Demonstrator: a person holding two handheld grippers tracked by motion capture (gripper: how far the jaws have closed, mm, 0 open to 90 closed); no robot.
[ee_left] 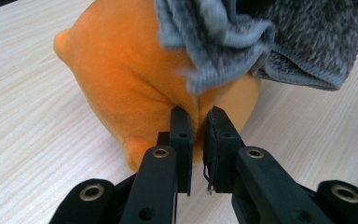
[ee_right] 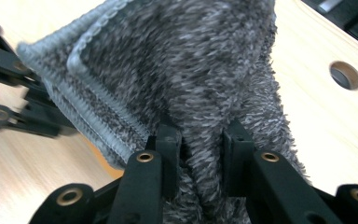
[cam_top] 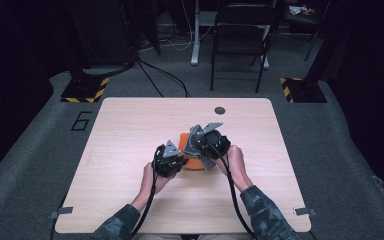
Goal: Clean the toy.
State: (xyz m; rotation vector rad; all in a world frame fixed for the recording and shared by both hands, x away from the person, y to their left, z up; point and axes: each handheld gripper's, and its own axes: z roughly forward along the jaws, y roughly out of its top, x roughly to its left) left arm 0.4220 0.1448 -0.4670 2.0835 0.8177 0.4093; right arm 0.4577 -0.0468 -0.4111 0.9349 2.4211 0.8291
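Observation:
An orange plush toy lies at the middle of the wooden table, with a grey fuzzy cloth draped over its right side. In the left gripper view the orange plush toy bulges ahead, and the grey cloth hangs over its top. My left gripper is shut, its jaws pinching a fold at the toy's lower edge. From above, the left gripper sits at the toy's left. My right gripper is shut on a fold of the grey cloth, and it stands over the toy's right.
A round hole is set into the table near its far edge, also seen as a hole to the right of the cloth. A dark folding chair and stand bases with yellow-black stripes stand beyond the table.

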